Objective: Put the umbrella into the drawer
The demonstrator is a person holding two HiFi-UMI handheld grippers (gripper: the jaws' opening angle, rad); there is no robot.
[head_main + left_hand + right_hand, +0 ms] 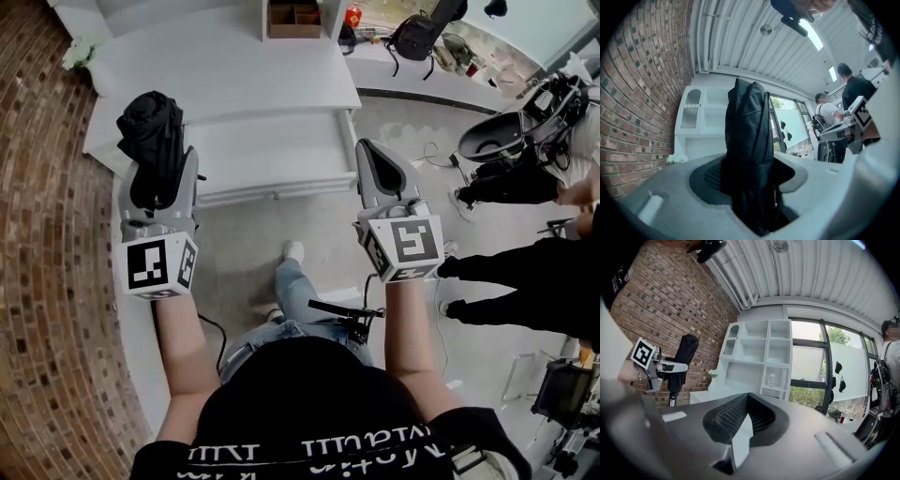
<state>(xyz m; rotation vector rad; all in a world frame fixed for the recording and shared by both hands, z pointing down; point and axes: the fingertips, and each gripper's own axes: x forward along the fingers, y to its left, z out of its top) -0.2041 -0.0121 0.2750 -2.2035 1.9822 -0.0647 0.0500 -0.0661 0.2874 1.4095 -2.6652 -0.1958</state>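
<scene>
A black folded umbrella [150,141] stands upright in my left gripper [157,183], whose jaws are shut on its lower part. In the left gripper view the umbrella [750,140] fills the gap between the pads of the left gripper [750,176]. The white drawer [277,192] is pulled open, just ahead of both grippers and between them. My right gripper [368,148] is shut and holds nothing, its tip by the drawer's right corner. In the right gripper view its jaws [747,399] meet, and the left gripper [670,366] with the umbrella [683,355] shows at the left.
A white cabinet top [216,66] lies behind the drawer, and white shelving [759,357] rises above it. A brick wall [42,206] runs along the left. At the right are people [525,272], a chair [497,136] and a black backpack [417,36].
</scene>
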